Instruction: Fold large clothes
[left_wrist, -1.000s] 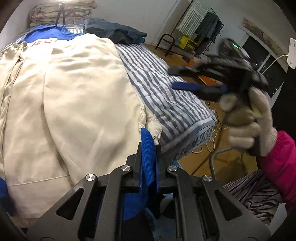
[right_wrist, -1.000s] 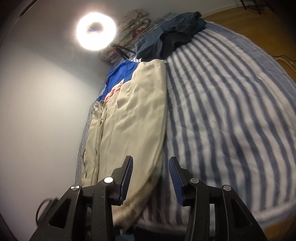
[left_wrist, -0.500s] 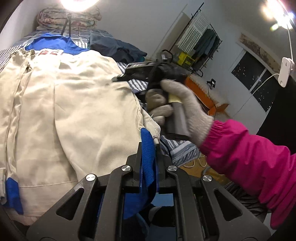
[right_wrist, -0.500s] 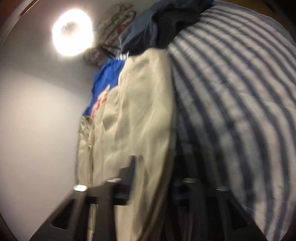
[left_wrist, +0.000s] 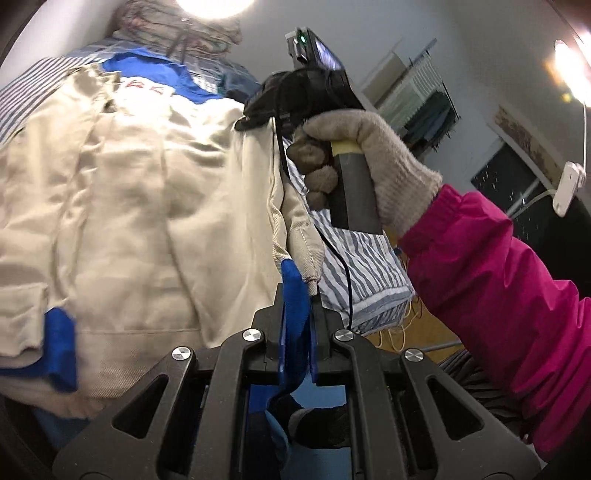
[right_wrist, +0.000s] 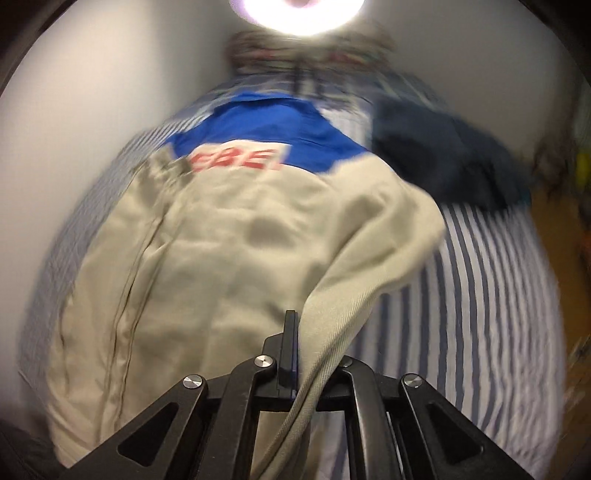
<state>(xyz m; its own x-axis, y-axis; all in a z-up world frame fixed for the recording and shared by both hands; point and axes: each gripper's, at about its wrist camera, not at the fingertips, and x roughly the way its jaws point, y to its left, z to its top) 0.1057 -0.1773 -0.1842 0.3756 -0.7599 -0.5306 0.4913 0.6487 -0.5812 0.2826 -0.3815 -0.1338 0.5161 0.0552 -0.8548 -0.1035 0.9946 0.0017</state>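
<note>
A large beige jacket (left_wrist: 140, 206) with a blue yoke and red lettering (right_wrist: 236, 160) lies spread on the striped bed (right_wrist: 480, 295). My left gripper (left_wrist: 295, 295) is shut on the jacket's blue-lined hem corner at its near right edge. My right gripper (right_wrist: 306, 350) is shut on the jacket's right side edge and lifts it off the bed; only one of its fingers (right_wrist: 290, 347) shows beside the cloth. In the left wrist view the right gripper (left_wrist: 258, 114) is held by a gloved hand farther up the same edge.
A dark blue garment (right_wrist: 443, 162) lies on the bed at the far right. Folded bedding (left_wrist: 177, 26) is stacked at the head under a ring light. A clothes rack (left_wrist: 417, 92) and wooden floor (left_wrist: 424, 332) are right of the bed.
My right gripper moved in from the right, closed on the jacket's right edge and raised it. My left gripper stayed shut on the hem corner and lifted a little.
</note>
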